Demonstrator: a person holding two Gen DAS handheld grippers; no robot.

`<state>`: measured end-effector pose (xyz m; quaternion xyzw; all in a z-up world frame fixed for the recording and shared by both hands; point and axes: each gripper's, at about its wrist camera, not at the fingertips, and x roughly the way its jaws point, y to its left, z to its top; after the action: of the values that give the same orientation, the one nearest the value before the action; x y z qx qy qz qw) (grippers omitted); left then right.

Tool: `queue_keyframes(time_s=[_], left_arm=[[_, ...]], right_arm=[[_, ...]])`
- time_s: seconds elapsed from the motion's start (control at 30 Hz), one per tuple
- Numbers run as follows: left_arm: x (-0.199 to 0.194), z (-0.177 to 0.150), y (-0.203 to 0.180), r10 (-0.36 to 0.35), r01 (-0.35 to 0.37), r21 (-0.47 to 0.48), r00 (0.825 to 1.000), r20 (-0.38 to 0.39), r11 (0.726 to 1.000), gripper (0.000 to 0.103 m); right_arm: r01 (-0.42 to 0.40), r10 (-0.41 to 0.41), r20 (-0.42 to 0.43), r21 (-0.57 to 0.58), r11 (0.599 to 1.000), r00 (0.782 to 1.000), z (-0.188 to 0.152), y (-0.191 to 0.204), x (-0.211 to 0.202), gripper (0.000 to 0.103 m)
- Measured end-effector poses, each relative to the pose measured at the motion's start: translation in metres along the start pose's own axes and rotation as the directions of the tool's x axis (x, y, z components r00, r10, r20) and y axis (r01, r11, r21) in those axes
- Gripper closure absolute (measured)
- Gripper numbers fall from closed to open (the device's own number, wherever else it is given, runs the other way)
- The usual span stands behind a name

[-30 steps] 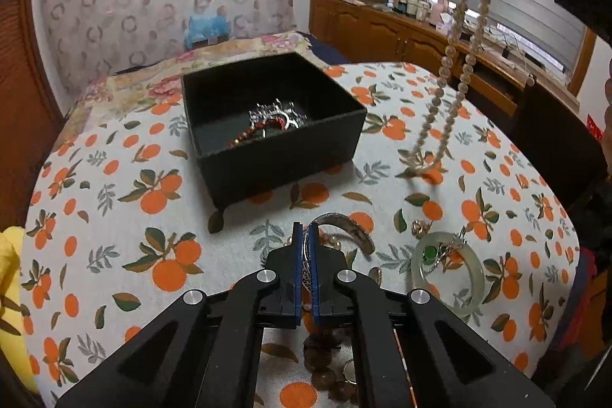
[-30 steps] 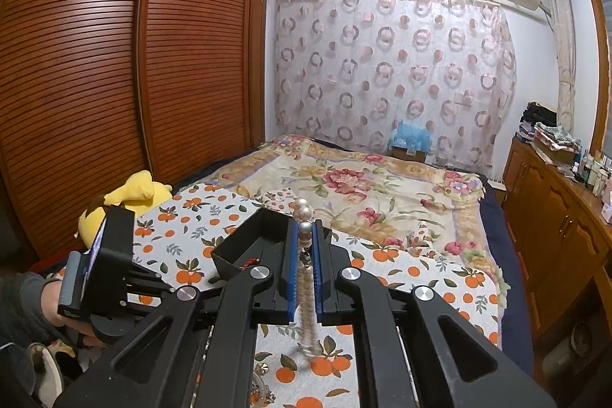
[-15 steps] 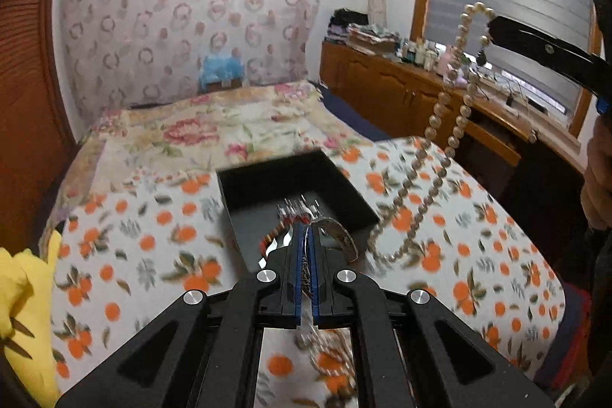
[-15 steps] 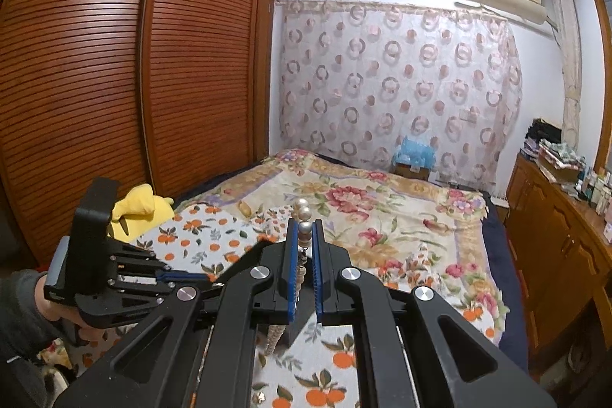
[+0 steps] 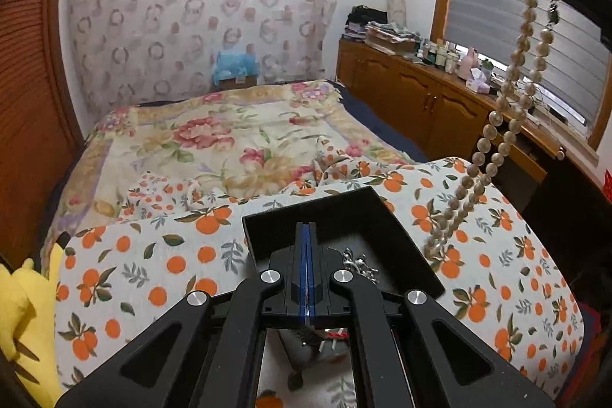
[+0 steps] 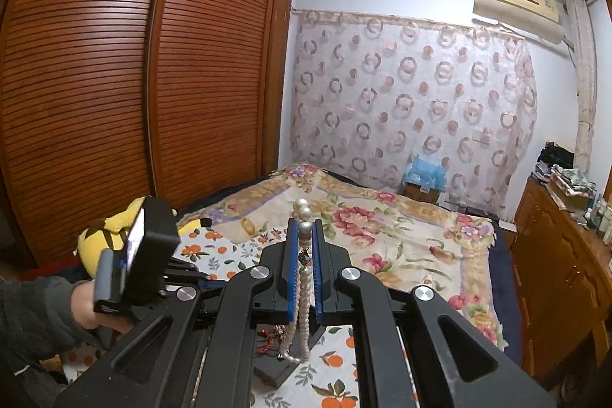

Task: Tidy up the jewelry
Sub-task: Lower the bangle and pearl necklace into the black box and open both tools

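A black open box [image 5: 367, 217] stands on the orange-print cloth; silver jewelry [image 5: 357, 264] lies inside. My left gripper [image 5: 307, 228] is shut above the box; something dark hangs below its jaws, mostly hidden. A pearl necklace [image 5: 512, 94] hangs from my right gripper at the upper right, its lower end just right of the box. In the right wrist view my right gripper [image 6: 305, 228] is shut on the pearl necklace [image 6: 304, 293], which hangs down over the box [image 6: 275, 366]. The left gripper's body [image 6: 149, 255] shows at the left.
The orange-print cloth [image 5: 145, 278] covers a raised surface at the bed's foot. A flowered quilt [image 5: 229, 136] lies beyond. A yellow plush toy [image 5: 23, 312] sits at the left. A wooden cabinet [image 5: 440, 102] lines the right wall, a wardrobe [image 6: 114, 83] the left.
My left gripper rose off the cloth and moved over the box. The right gripper lifted the pearl necklace higher and carried it toward the box.
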<state>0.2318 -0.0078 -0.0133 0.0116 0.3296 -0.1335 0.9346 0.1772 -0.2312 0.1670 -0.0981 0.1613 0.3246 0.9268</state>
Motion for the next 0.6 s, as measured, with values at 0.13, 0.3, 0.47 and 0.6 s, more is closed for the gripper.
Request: queue_keyframes(time_s=[0.13,0.3,0.47,0.6], left_arm=[[0.004,0.000,0.005,0.000,0.000,-0.008,1.000,-0.005,1.000,0.103],[-0.004,-0.003,0.008,0.001,-0.001,-0.015,1.000,-0.001,1.000,0.103],[-0.020,-0.014,0.015,0.002,-0.002,-0.029,1.000,0.007,1.000,0.103],[-0.035,-0.029,0.013,0.005,-0.005,-0.024,1.000,0.006,1.000,0.103]], right_arm=[[-0.024,0.024,-0.023,0.014,1.000,0.999,-0.005,-0.001,0.015,0.095],[-0.039,0.040,-0.084,0.014,0.999,0.996,-0.019,0.005,0.040,0.095],[-0.035,0.037,-0.156,0.019,0.999,0.987,-0.038,0.012,0.065,0.095],[-0.038,0.046,-0.200,0.047,0.998,0.979,-0.052,0.015,0.079,0.094]])
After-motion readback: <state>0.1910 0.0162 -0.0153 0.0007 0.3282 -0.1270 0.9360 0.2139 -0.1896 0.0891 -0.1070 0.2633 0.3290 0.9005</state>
